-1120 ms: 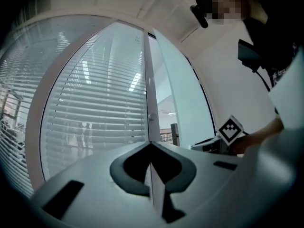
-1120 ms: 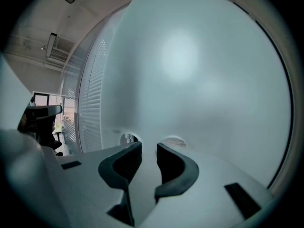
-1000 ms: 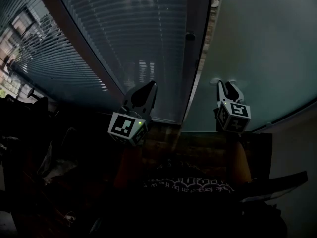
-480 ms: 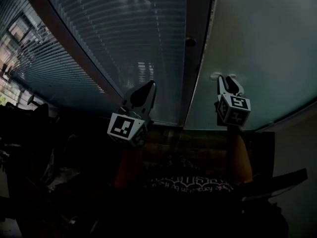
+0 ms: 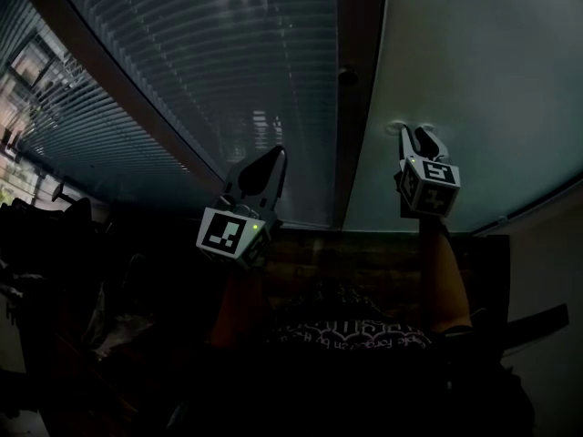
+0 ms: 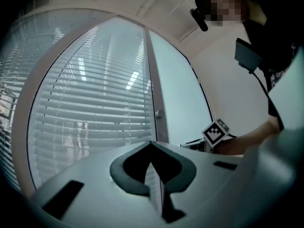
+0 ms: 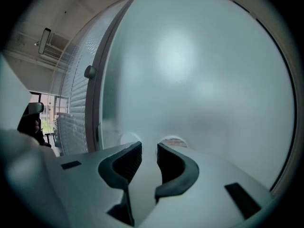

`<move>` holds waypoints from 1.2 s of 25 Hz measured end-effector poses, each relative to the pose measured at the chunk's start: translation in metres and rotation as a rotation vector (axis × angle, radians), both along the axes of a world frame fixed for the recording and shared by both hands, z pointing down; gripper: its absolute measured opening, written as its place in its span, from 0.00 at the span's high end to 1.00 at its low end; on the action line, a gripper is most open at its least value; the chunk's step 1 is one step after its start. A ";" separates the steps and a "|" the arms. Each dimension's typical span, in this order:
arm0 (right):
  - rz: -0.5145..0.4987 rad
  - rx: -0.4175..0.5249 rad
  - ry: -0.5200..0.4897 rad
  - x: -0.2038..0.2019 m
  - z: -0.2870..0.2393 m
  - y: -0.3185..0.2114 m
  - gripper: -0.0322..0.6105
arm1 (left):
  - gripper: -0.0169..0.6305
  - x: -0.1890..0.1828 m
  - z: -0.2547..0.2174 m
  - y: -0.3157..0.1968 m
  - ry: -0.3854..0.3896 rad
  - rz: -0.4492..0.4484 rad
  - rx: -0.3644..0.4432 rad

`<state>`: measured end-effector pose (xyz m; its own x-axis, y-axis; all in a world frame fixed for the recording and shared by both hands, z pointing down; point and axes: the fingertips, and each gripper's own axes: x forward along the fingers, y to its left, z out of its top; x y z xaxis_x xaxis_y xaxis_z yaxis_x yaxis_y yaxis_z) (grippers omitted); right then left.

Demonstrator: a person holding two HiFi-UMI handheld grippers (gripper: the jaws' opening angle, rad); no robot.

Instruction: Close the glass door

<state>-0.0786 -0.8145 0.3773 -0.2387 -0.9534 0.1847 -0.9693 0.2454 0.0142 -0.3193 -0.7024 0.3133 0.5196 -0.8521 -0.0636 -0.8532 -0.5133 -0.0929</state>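
Observation:
The frosted glass door (image 5: 474, 71) fills the right of the head view and nearly all of the right gripper view (image 7: 204, 70). Its left edge lies along the dark upright frame (image 5: 353, 126), which carries a small round knob (image 5: 345, 76). My right gripper (image 5: 414, 135) stands with its tips against the frosted pane, jaws apart and nothing between them (image 7: 149, 148). My left gripper (image 5: 271, 160) hovers in front of the slatted pane left of the frame, its jaws shut and empty (image 6: 152, 146).
A glass panel with horizontal blinds (image 5: 200, 62) runs left of the frame. Dark furniture and clutter (image 5: 55, 244) sit at the lower left. A pale wall (image 5: 547, 335) lies at the lower right, and a wooden floor strip (image 5: 364, 258) below the door.
The gap between the door's left edge and the frame has closed up. My right gripper has gone up the picture with the pane; the left has shifted only slightly.

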 end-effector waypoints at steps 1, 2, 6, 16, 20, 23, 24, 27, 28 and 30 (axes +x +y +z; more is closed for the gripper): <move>0.002 -0.001 0.000 0.000 0.000 -0.003 0.79 | 0.97 0.000 0.000 -0.001 0.000 0.001 0.001; 0.004 -0.002 0.000 0.000 0.000 -0.005 0.79 | 0.97 -0.001 0.000 -0.002 0.001 0.001 0.000; 0.009 -0.009 -0.002 -0.001 0.005 -0.013 0.79 | 0.97 -0.002 0.004 -0.005 0.004 0.004 -0.002; 0.013 -0.009 -0.006 0.002 0.010 -0.019 0.79 | 0.97 0.002 0.010 -0.007 -0.012 0.010 -0.003; 0.010 -0.005 -0.003 0.002 0.007 -0.017 0.79 | 0.97 0.004 0.007 -0.008 -0.013 0.015 0.002; 0.012 -0.006 -0.002 0.000 0.005 -0.016 0.79 | 0.97 0.005 0.004 -0.006 -0.008 0.022 0.005; 0.013 -0.005 -0.001 -0.001 0.004 -0.015 0.79 | 0.97 0.006 0.004 -0.005 -0.009 0.025 0.006; 0.014 -0.005 0.003 0.000 0.006 -0.016 0.78 | 0.97 0.010 0.003 -0.005 -0.011 0.033 0.006; 0.013 -0.004 0.006 0.000 0.006 -0.016 0.78 | 0.97 0.011 0.003 -0.006 -0.011 0.034 0.006; 0.010 -0.004 0.012 -0.001 0.005 -0.016 0.78 | 0.97 0.011 0.000 -0.007 -0.008 0.037 0.008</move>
